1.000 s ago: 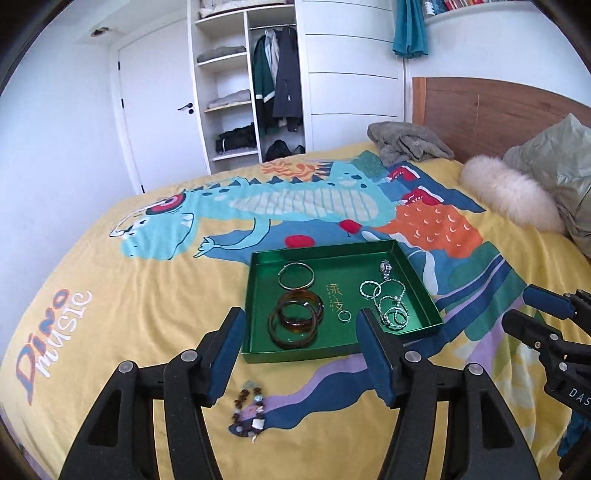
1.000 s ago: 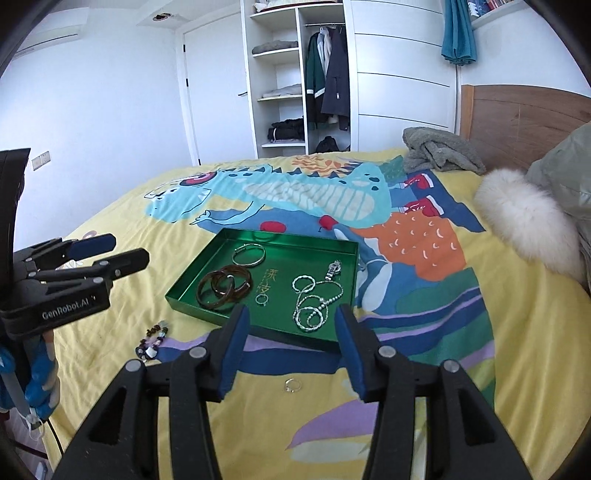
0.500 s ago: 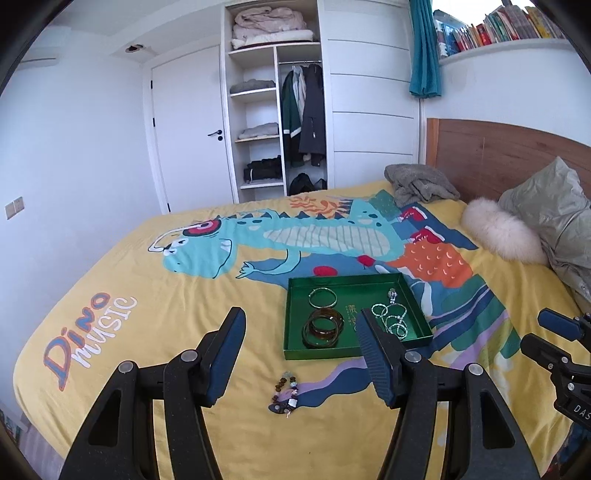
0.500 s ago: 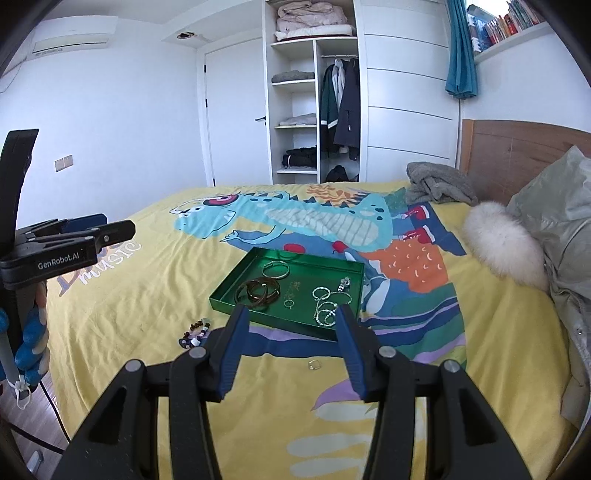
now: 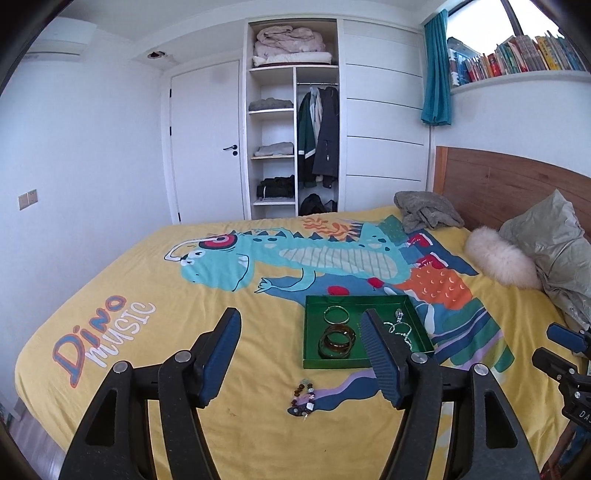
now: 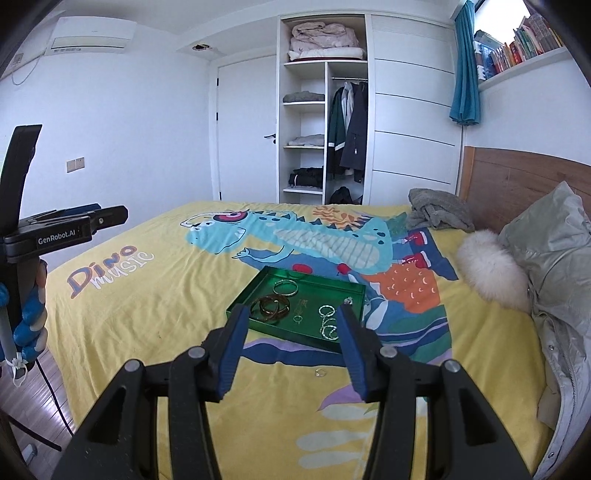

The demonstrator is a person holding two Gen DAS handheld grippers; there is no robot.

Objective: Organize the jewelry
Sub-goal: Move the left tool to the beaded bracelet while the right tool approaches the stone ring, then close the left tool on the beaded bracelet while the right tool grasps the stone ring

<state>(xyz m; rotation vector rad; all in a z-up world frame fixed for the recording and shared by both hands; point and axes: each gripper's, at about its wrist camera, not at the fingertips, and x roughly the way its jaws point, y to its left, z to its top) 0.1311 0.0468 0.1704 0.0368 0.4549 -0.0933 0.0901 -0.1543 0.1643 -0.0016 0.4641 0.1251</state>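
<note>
Yellow bedspread (image 6: 155, 295), green tray (image 6: 258, 291); loose ring (image 6: 320, 373), beaded bracelet (image 5: 303, 397)

Bedroom, white walls, daylight. Bed (image 5: 155, 280) under a yellow dinosaur-print cover fills the foreground; wooden headboard (image 5: 498, 188) at its right end, with a grey pillow (image 5: 546, 236), a fluffy white cushion (image 5: 498, 258) and crumpled grey clothing (image 5: 424, 214) near it. Beyond the bed stands an open white wardrobe (image 5: 295, 140) with folded and hanging clothes, a white door (image 5: 207, 147) to its left; teal curtain (image 5: 437, 74) and bookshelf (image 5: 517, 62) above the headboard, air conditioner (image 6: 92, 35) high left, dark wood floor (image 6: 33, 387) beside the bed.
</note>
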